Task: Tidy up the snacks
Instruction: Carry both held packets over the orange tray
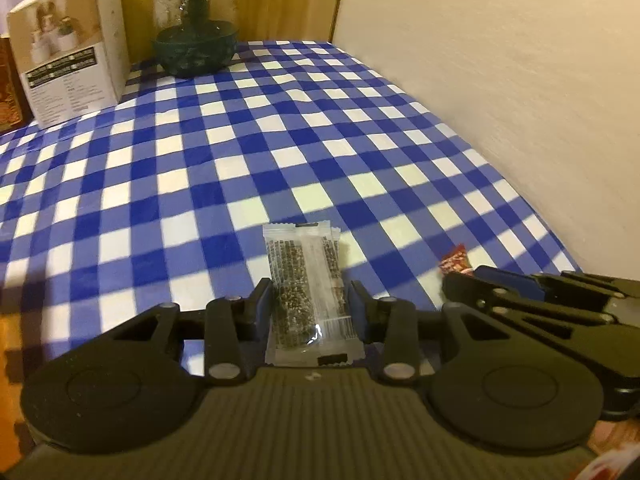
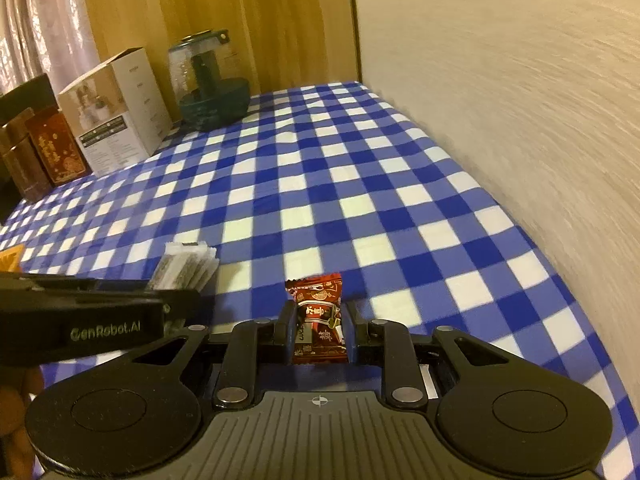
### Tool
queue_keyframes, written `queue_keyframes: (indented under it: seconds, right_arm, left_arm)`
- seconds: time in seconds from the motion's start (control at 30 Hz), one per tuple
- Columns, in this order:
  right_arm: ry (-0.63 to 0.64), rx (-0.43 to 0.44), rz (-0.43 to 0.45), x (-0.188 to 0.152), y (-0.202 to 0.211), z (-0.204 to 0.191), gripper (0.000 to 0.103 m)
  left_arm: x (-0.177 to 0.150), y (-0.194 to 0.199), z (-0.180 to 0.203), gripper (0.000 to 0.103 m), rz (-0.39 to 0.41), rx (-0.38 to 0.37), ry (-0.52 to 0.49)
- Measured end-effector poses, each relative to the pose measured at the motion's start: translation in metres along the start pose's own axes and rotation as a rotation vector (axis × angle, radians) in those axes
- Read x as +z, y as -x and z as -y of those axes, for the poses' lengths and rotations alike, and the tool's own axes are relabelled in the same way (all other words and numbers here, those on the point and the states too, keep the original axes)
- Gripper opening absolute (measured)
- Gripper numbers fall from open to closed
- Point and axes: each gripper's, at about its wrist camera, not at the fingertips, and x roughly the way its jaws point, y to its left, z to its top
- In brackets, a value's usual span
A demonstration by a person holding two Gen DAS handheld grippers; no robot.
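My left gripper [image 1: 306, 296] is shut on a clear packet of dark sesame bars [image 1: 304, 280], held a little above the blue checked tablecloth [image 1: 200, 160]. My right gripper [image 2: 318, 316] is shut on a red wrapped candy [image 2: 318, 312], also over the cloth. In the left wrist view the right gripper shows at the right with the candy's tip [image 1: 454, 260] sticking out. In the right wrist view the left gripper's side [image 2: 80, 320] shows at the left with the sesame packet [image 2: 184, 268].
At the table's far left stand a white carton [image 1: 72, 52], a green glass jar [image 1: 194, 20] and brown-red boxes [image 2: 44, 152]. A pale wall [image 1: 500, 80] runs along the right edge. Wooden panels stand behind.
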Motion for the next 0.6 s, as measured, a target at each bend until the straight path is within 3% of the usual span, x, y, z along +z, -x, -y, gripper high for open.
queue_keyframes:
  seconds: [0.23, 0.6]
  right_arm:
    - [-0.001, 0.016, -0.037, -0.015, 0.032, -0.017, 0.024]
    - [-0.015, 0.036, -0.021, -0.033, 0.101, -0.045, 0.024]
  left_arm:
    - [-0.022, 0.045, -0.005, 0.037, 0.005, 0.015, 0.032]
    - [-0.057, 0.131, -0.018, 0.037, 0.026, 0.029, 0.082]
